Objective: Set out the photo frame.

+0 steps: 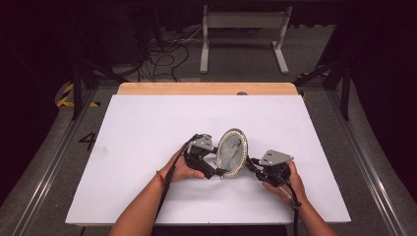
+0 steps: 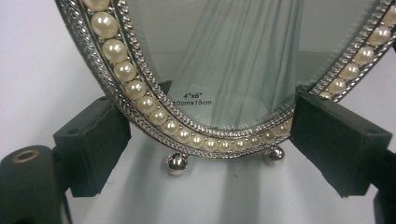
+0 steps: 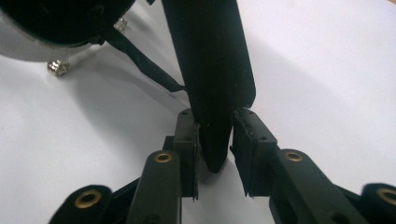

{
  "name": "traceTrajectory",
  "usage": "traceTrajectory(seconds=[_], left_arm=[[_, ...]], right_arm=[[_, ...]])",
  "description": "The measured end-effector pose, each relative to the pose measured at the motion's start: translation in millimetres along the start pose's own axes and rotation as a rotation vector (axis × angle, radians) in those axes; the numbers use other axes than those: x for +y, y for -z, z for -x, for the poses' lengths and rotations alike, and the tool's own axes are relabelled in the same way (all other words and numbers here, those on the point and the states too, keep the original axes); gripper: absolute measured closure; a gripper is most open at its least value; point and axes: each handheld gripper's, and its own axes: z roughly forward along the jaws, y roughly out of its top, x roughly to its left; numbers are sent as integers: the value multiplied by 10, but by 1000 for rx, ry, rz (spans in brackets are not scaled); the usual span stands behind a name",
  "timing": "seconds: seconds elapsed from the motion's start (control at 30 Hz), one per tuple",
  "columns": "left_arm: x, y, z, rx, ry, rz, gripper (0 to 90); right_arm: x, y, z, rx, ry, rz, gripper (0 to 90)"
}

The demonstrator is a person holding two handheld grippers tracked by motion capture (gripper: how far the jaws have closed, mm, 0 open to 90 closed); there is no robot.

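My bare forearms carried a red wristband [image 1: 159,178]; my black two-jaw grippers had grey triangular plates [image 1: 275,157], brass-ringed screw holes and trailing black cables.

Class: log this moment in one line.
pearl-rimmed frame upright | left gripper flanks lower rim, grip unclear | right gripper open astride back stand

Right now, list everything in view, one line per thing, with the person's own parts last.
oval picture frame: one, silver rim set with cream pearls, upright near the middle of the table, between the two grippers
frame feet: two, silver balls, under the frame's lower rim
back stand: one, black, slanting down from the frame's back into the right gripper's jaws
table: one, white top with a wooden far edge
metal stand: one, grey, on the floor beyond the table
cables: a black tangle, on the floor beyond the table
left gripper: one, black, jaws wide at either side of the frame's lower rim
right gripper: one, black, jaws close around the stand's tip
hands: two, one on each gripper
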Motion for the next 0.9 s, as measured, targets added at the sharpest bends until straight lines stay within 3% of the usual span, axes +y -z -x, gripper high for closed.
traceTrajectory(seconds=[0.13, 0.43, 0.53, 0.63, 0.73, 0.8, 0.9], left_arm=[[-13, 39, 22, 4, 13, 7, 159], [-9, 85, 121, 43, -9, -32, 188], [-8, 121, 95, 55, 14, 22, 187], [12, 151, 66, 90, 21, 70, 178], [35, 175, 79, 100, 9, 108, 249], [37, 173, 93, 122, 3, 99, 272], [13, 214, 61, 134, 19, 115, 409]], right_arm=[[-9, -16, 24, -1, -19, 2, 715], [14, -62, 42, -4, -54, 9, 683], [29, -22, 37, 0, -57, 27, 678], [40, 47, 48, 14, -57, 48, 732], [37, 51, 3, 5, -37, 42, 767], [41, 50, -1, -3, -37, 40, 768], [38, 50, 4, 0, -41, 41, 766]])
